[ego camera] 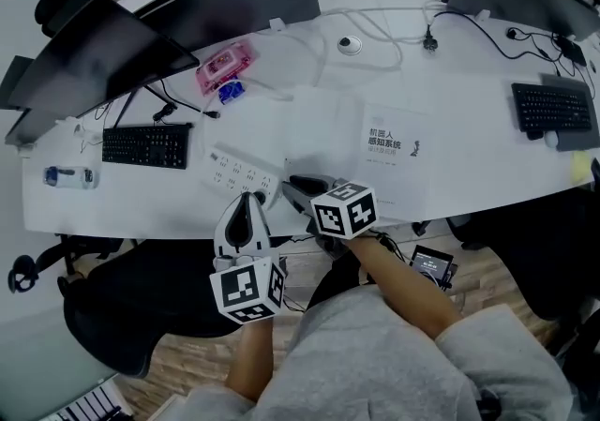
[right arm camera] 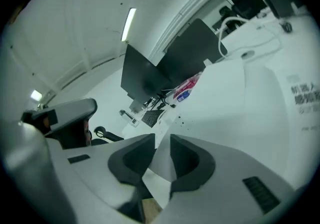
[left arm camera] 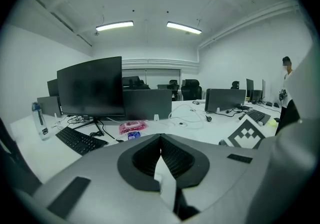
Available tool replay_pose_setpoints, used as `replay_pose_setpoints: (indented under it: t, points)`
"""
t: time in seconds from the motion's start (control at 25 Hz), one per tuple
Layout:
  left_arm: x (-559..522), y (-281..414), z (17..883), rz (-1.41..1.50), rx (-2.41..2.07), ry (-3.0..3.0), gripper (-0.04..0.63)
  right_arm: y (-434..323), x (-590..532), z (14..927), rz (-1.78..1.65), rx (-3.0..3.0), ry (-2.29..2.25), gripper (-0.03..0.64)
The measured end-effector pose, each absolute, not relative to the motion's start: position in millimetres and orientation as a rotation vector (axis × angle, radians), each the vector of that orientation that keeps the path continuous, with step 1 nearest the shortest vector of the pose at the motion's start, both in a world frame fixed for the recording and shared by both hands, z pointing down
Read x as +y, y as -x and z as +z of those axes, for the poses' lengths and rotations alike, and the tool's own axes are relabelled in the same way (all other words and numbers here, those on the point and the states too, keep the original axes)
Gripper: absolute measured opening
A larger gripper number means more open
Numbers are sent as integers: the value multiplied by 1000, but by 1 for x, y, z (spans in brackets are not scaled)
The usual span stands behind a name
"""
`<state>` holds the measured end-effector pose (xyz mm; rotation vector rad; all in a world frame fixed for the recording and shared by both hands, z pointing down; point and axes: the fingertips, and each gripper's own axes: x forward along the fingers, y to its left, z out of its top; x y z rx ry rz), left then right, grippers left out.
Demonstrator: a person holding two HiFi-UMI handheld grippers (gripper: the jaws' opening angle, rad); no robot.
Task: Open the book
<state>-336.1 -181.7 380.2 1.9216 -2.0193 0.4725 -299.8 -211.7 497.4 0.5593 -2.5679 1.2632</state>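
the book (ego camera: 375,142) lay flat on the white tabletop (ego camera: 141,208), near its front edge, at about 1 o'clock from the right tool (ego camera: 292,187) in the head view; it looked already opened: a plain white leaf lay spread toward 9 o'clock and a leaf with printed title characters toward 3 o'clock, with a fold line between them; on that reading the opening itself was done, and little seemed left beyond drawing the tools clear; whether the plain leaf was the inside of the cover or a page could not be told.

the right tool (right arm camera: 161,140) had its jaws a little apart, with a narrow gap between the pads; in the right gripper view only the pale surface of the book (right arm camera: 280,103) and the tabletop showed through that gap, and the pads did not seem to press on anything; it hung by the book's 7 o'clock corner, and whether it touched the leaf could not be made out.

the left tool (ego camera: 246,203) was at about 8 o'clock from the book, apart from it, just at 6 o'clock of a white power strip (ego camera: 239,171); in the left gripper view the left tool (left arm camera: 160,137) had its jaws pressed together at the tips, pinching nothing; it pointed across the tabletop toward a dark monitor (left arm camera: 90,86), a black keyboard (left arm camera: 80,140) and a pink packet (left arm camera: 132,127).
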Motion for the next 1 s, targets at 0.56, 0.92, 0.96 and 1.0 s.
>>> replay_pose_setpoints:
  t: [0.56,0.92,0.96,1.0]
  points:
    - [-197,314,377,469,-1945,-2023,9,263,-187,548,1259,-2389,-590,140]
    - [-209,253,367,434,-1850,-2162,9,166,-227,461,950,-2582,-790,138]
    - [-210,245,366,433,-1836,-2179,9,151,-230,447,921,-2603,-823,137]
    - [-210,237,365,433,-1821,-2199,9,134,-233,433,888,-2620,-859,137]
